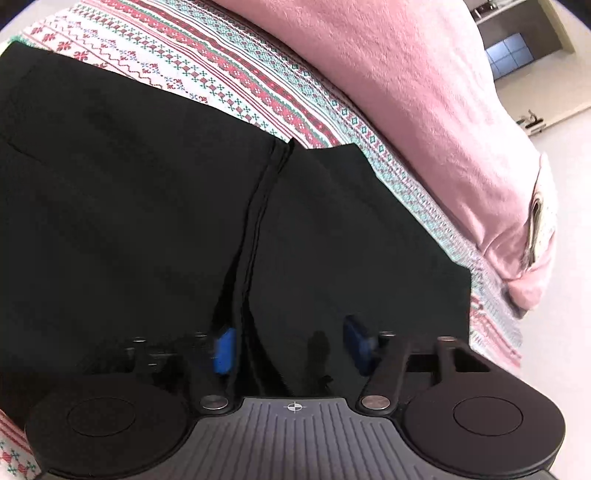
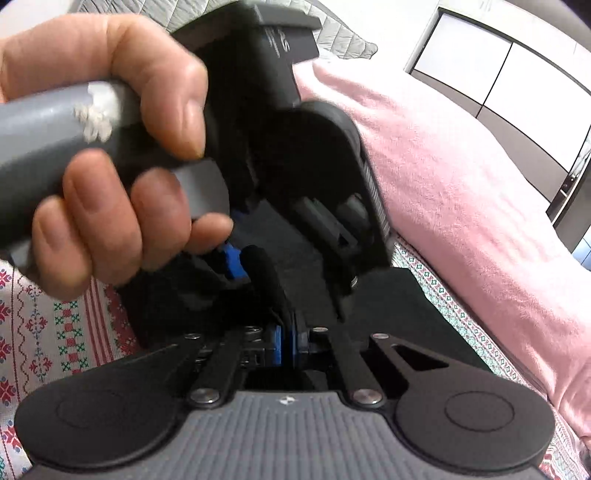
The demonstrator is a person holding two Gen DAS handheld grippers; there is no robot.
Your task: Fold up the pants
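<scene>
Black pants (image 1: pixel 129 184) lie flat on a patterned bedspread (image 1: pixel 221 66), with a seam ridge running down the middle toward me. My left gripper (image 1: pixel 290 347) is low over the cloth, and its blue pads (image 1: pixel 223 350) stand apart with black fabric between them. In the right wrist view, my right gripper (image 2: pixel 286 345) is shut on a raised fold of the pants (image 2: pixel 406 306). Just ahead of it a hand (image 2: pixel 110 166) grips the left gripper's grey handle (image 2: pixel 55 125). One blue pad (image 2: pixel 231 262) of that gripper shows above the cloth.
A pink blanket (image 1: pixel 406 92) is bunched along the far side of the bedspread, close to the pants' edge. It also shows as the pink blanket (image 2: pixel 461 184) on the right. A grey quilt (image 2: pixel 147 11) lies beyond. White floor (image 1: pixel 561 258) lies past the bed's end.
</scene>
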